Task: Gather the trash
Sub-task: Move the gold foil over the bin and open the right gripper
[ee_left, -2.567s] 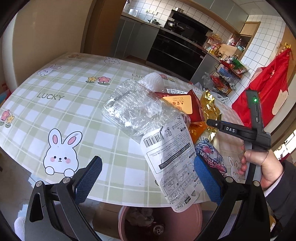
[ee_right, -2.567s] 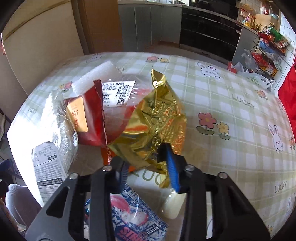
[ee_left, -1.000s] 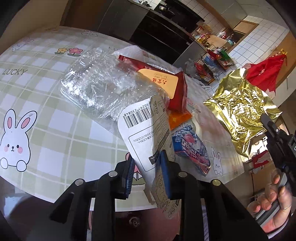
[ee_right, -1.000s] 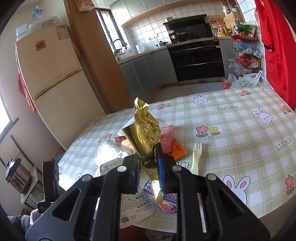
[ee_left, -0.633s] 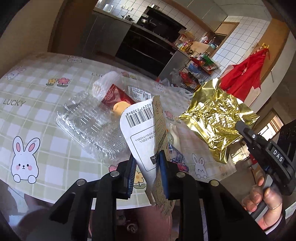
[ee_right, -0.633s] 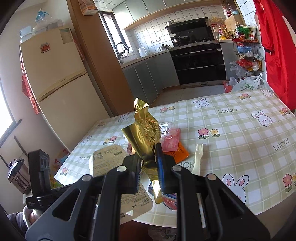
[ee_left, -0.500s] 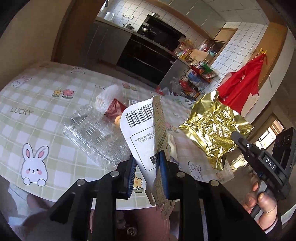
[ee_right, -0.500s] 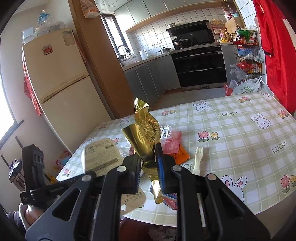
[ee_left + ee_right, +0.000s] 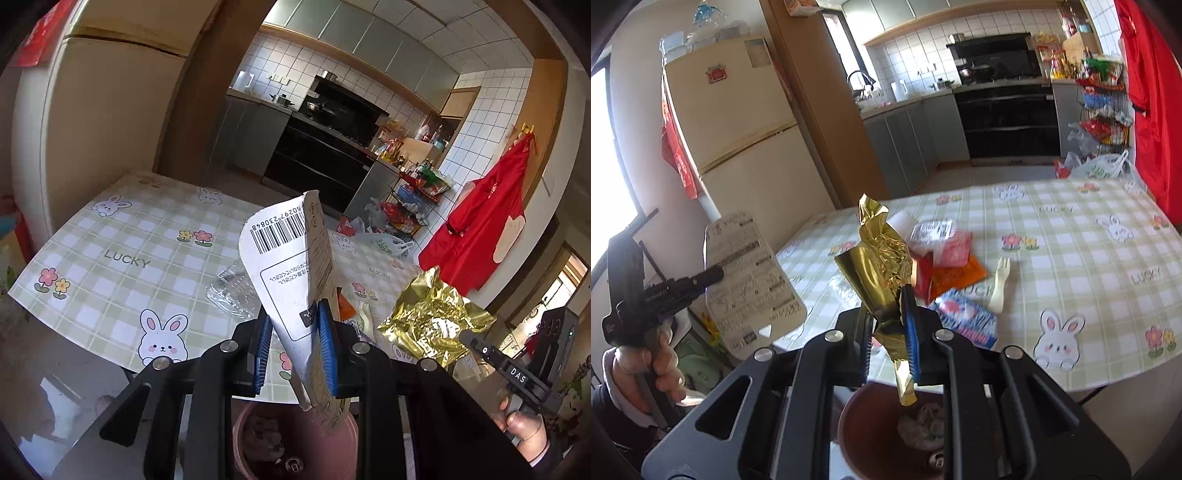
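Trash is held off the worktop [image 9: 110,236]: at 9 o'clock the left gripper [image 9: 295,347] is clamped on a white barcoded wrapper [image 9: 288,266], whose lower end hides part of the brown bin [image 9: 258,443] below. At 3 o'clock the right gripper [image 9: 889,332] pinches a crumpled gold foil bag [image 9: 879,258]. The bin's contents are hard to make out.

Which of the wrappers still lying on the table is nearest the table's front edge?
The blue and white wrapper, beside the cream plastic fork. The orange and pink wrappers lie farther back.
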### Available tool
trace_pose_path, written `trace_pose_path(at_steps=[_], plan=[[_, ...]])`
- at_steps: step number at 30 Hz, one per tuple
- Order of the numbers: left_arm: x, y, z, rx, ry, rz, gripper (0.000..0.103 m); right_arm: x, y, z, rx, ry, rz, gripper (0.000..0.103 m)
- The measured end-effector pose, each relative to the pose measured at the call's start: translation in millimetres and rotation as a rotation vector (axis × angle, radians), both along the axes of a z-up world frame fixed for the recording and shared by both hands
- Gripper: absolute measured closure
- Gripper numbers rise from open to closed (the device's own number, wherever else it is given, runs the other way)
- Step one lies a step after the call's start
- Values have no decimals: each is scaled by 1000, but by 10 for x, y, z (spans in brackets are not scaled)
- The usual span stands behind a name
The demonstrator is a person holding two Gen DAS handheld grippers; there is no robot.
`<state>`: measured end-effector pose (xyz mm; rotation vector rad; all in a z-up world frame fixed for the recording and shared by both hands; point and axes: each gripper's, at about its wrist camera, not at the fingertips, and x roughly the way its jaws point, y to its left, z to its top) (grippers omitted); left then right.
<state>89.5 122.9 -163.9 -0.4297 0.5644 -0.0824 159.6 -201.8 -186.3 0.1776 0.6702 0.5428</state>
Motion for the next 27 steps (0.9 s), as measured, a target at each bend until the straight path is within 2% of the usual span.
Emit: trace_pose_path(at_steps=[9, 14, 19, 24, 26, 27], plan=[[-366, -57, 64, 0, -32, -7, 79, -358, 191, -190, -38, 139, 65, 84], [-431, 5, -4, -12, -21, -3, 79, -332, 286, -410, -55, 245, 67, 84], [-441, -10, -21, 1, -17, -13, 79, -297, 370, -514, -79, 285, 85, 82], [-373, -63, -95, -1, 1, -33, 79, -253, 385, -585, -80, 312, 92, 67], [-336, -87, -127, -1, 10, -42, 79, -252, 384, -571, -79, 302, 94, 65], [-325, -97, -140, -1, 13, -46, 79, -253, 381, -547, -82, 289, 89, 61]])
